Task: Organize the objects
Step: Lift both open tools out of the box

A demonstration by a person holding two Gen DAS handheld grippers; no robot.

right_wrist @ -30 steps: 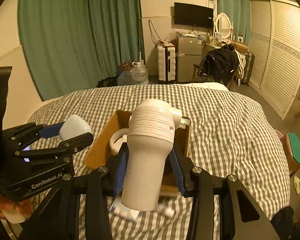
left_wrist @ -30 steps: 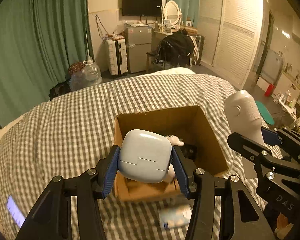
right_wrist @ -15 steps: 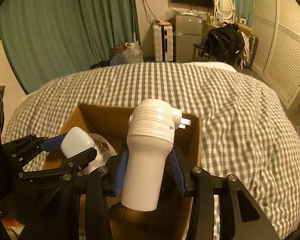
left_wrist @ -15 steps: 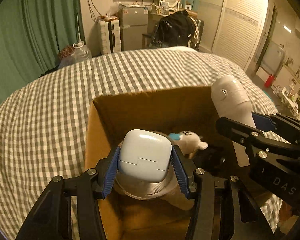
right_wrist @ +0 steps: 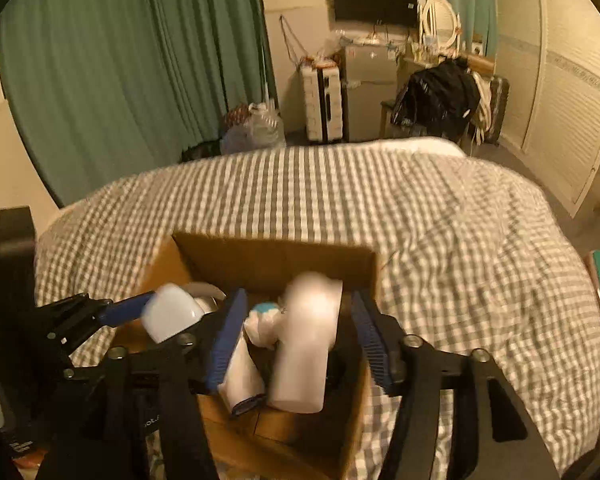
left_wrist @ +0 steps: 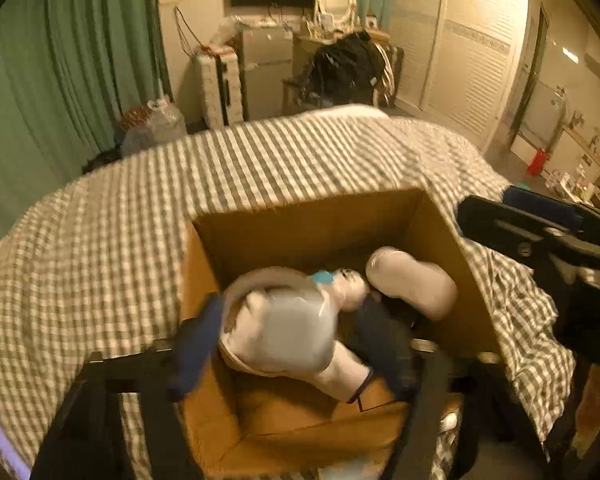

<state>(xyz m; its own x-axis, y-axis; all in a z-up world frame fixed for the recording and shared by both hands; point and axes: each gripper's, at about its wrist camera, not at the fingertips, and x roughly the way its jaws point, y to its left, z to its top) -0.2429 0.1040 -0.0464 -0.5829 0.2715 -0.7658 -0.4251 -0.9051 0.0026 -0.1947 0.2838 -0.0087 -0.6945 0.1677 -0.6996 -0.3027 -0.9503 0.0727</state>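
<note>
Left gripper point(left_wrist: 296, 340): black angular frame, blue ribbed pads point(left_wrist: 196, 346), showing blurred in own view. In right view: round silver screws dotting black linkage, partial white lettering printed low on body. Right gripper point(right_wrist: 300, 336): matching black frame, blue ribbed pads point(right_wrist: 226, 338) lining fingers, silver screws sitting at finger joints. No skin or sleeves showing.

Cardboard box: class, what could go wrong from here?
The pale blue case is loose between the open left tongs and could hit the plush toy below. The cardboard box stands on a soft checked duvet, so a knock from the right tongs could tip it.
</note>
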